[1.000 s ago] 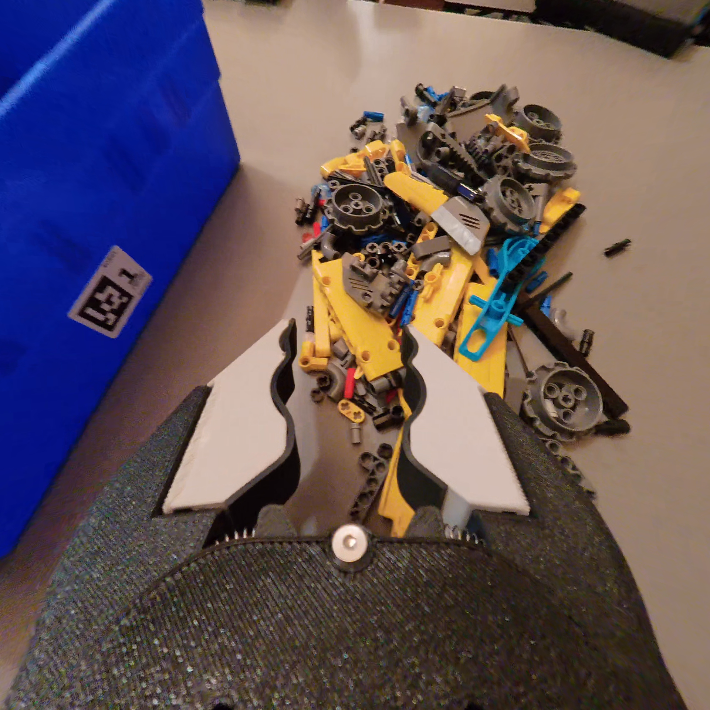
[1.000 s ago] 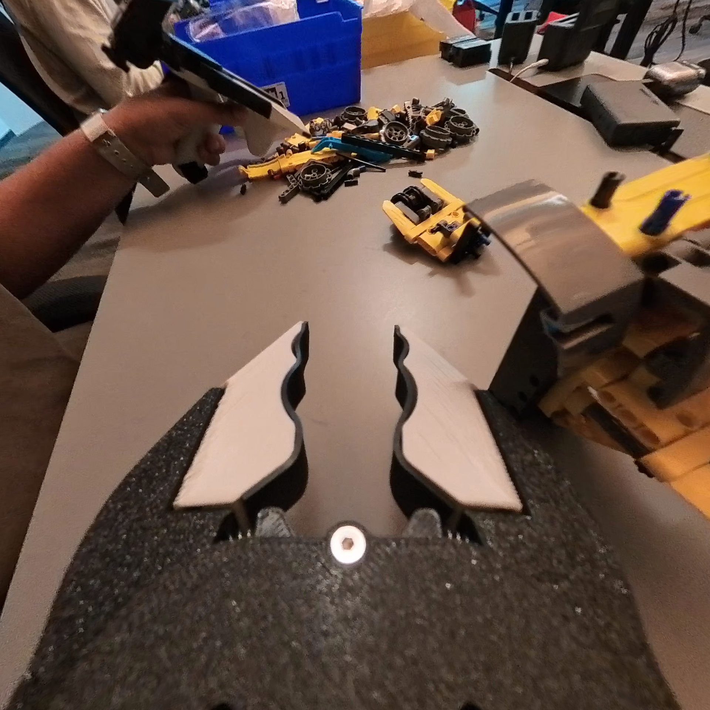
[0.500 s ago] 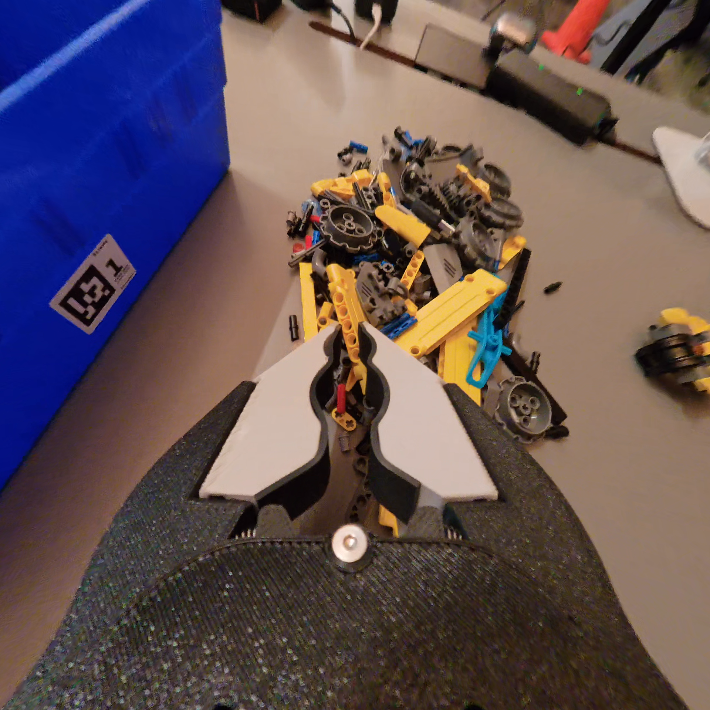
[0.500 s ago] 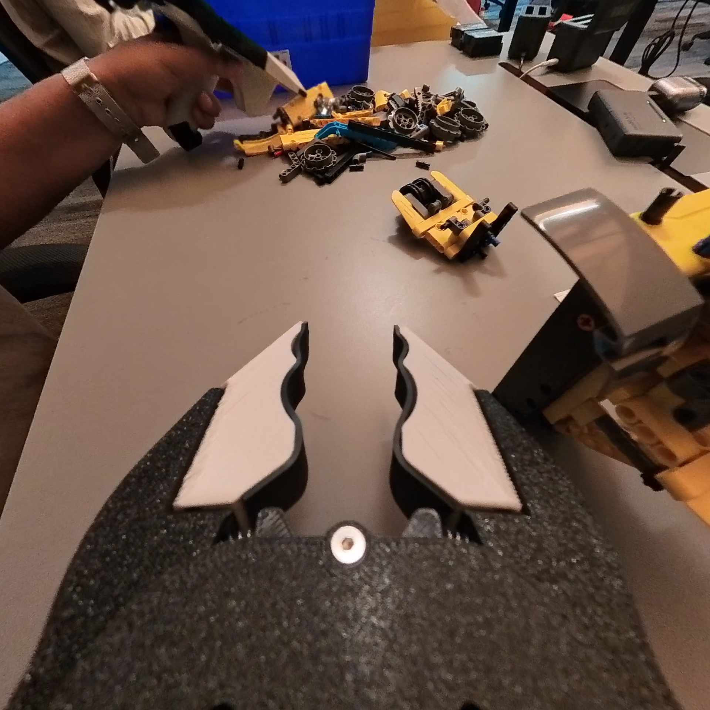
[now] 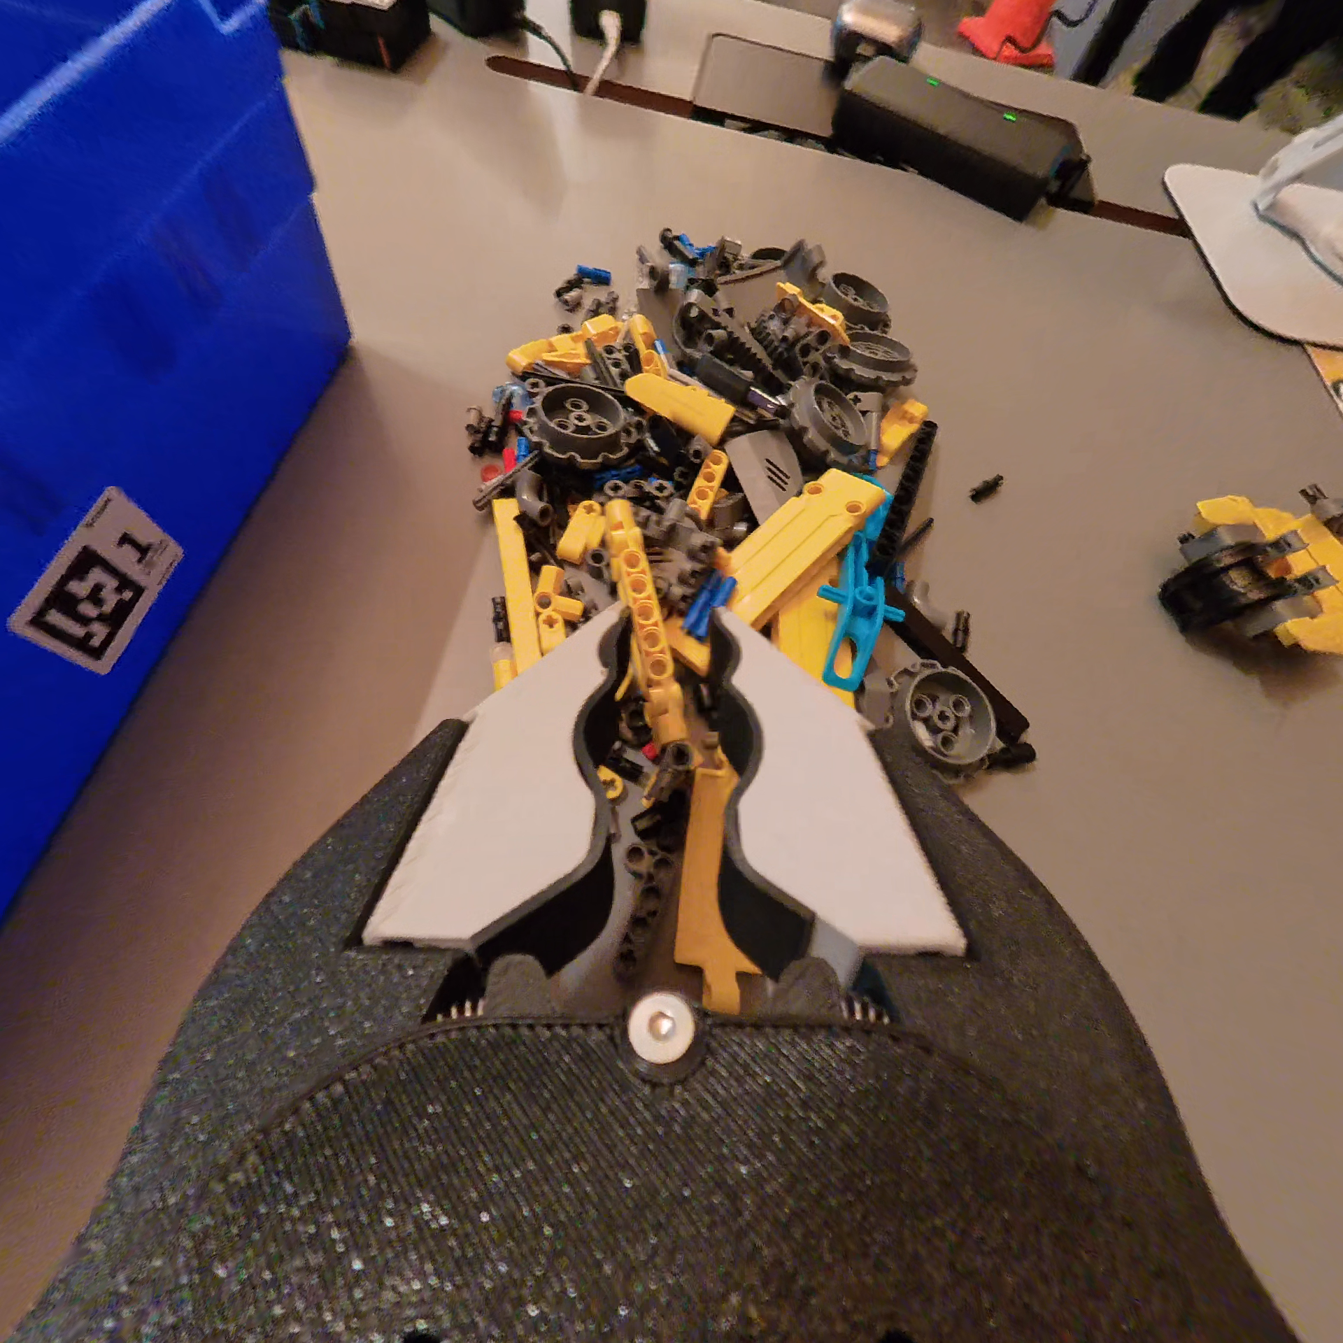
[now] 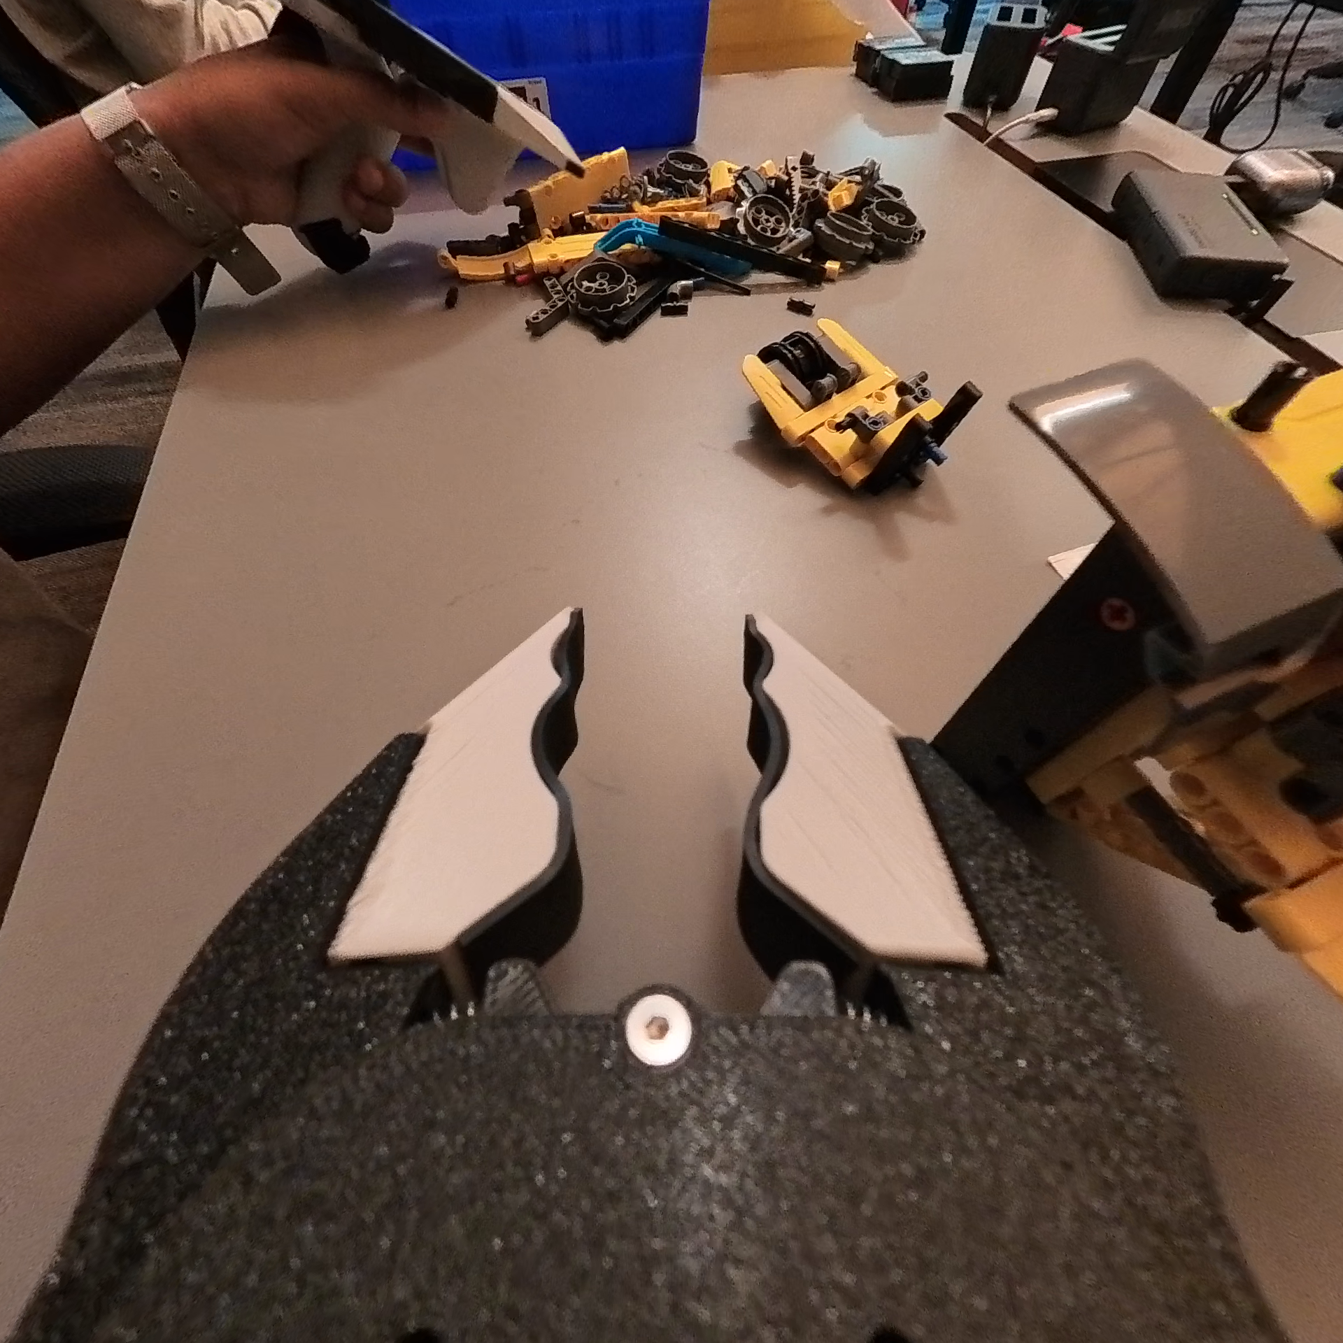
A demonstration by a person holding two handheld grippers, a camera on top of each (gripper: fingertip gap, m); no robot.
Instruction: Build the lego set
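Note:
My left gripper is shut on a long yellow beam with holes, at the near end of a pile of yellow, grey and black building pieces. In the right wrist view the left gripper holds the yellow piece tilted up over the pile. My right gripper is open and empty, low over the bare grey table. A large yellow and grey built model stands just to its right. A small yellow and black sub-assembly lies ahead; it also shows in the left wrist view.
A blue bin with a square marker label stands left of the pile and behind it in the right wrist view. Black power bricks and cables lie at the far edge. A person's hand holds the left gripper. My hands' fingertips stand some 35 centimeters from each other.
My left gripper went from open over the pile to shut on the yellow beam, then pulled back and up with it. My right gripper stayed open and shifted slightly.

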